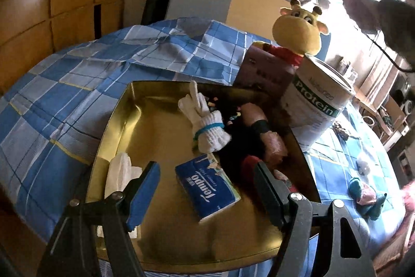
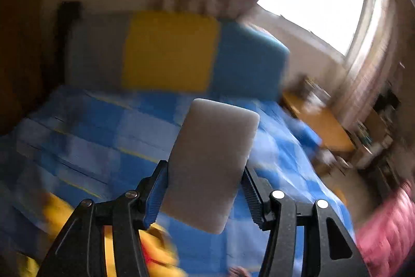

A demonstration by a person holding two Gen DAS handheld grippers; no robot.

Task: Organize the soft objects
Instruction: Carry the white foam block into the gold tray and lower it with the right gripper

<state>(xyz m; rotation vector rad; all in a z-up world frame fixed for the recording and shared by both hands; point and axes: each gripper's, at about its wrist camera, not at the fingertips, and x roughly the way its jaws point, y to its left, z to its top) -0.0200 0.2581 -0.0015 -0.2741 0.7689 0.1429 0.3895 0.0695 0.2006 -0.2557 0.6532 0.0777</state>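
My left gripper (image 1: 207, 168) hangs open over a gold tin (image 1: 160, 121) lying on the blue checked bed cover (image 1: 64, 95). In the tin lie a white glove bundle (image 1: 207, 118) tied with a blue band, a blue Tempo tissue pack (image 1: 207, 188), a loose white tissue (image 1: 119, 173) and some dark and red soft items (image 1: 262, 131). Nothing is between the left pads. In the blurred right wrist view, my right gripper (image 2: 205, 168) is shut on a pale grey foam block (image 2: 210, 160), held high above the bed.
A giraffe plush (image 1: 298, 30) sits in a brown box (image 1: 264, 69) behind the tin, beside a white protein can (image 1: 316, 100). A small teal and pink toy (image 1: 363, 194) lies on the cover at right. Headboard (image 2: 168, 51), wooden bedside table (image 2: 319, 121) and a pink sleeve (image 2: 389, 225) show.
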